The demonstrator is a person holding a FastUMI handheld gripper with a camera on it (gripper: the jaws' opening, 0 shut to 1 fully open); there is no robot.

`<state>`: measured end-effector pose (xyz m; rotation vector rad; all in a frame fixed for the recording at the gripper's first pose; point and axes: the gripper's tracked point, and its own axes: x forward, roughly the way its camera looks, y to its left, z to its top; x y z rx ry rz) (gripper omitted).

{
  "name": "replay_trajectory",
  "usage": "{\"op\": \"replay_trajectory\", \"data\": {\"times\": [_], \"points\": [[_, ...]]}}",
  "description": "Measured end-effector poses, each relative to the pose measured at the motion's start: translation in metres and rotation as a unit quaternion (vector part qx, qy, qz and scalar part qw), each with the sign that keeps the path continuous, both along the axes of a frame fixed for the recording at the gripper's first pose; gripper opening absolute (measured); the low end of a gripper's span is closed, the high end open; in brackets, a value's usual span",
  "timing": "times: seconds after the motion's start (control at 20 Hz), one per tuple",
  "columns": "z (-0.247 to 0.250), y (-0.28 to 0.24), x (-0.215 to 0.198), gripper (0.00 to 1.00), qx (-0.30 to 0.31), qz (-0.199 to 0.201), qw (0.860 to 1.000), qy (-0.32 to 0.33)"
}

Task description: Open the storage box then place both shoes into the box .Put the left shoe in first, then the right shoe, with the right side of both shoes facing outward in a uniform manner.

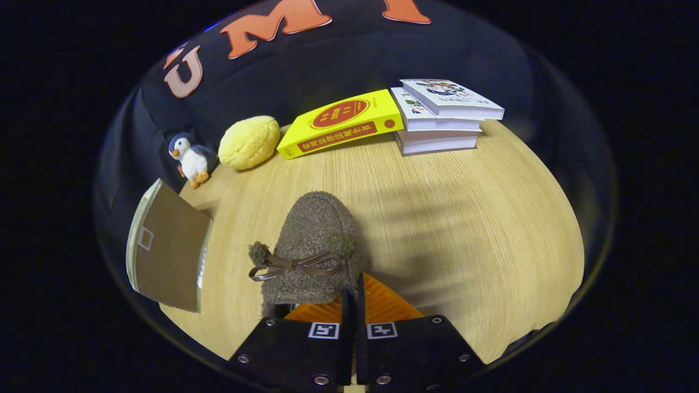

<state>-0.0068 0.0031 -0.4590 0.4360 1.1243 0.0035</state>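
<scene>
Between closed fingers (352, 305), fuzzy bow-trimmed shoe (314, 245)

Fuzzy brown shoe (317, 248) with leather bow, toe pointing away, beside open box (166, 251).

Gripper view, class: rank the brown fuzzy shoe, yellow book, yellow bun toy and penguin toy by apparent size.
1. brown fuzzy shoe, though nearest the camera
2. yellow book
3. yellow bun toy
4. penguin toy

The gripper pinches the shoe's rear edge.
</scene>
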Motion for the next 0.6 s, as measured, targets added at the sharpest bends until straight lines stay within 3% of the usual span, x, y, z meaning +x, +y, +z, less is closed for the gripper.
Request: {"op": "replay_trajectory", "data": {"times": [0.25,0.6], "points": [[0.072,0.045,0.019,0.04,0.008,0.004,0.999,-0.03],[0.158,0.143,0.052,0.04,0.022,0.053,0.996,-0.074]]}}
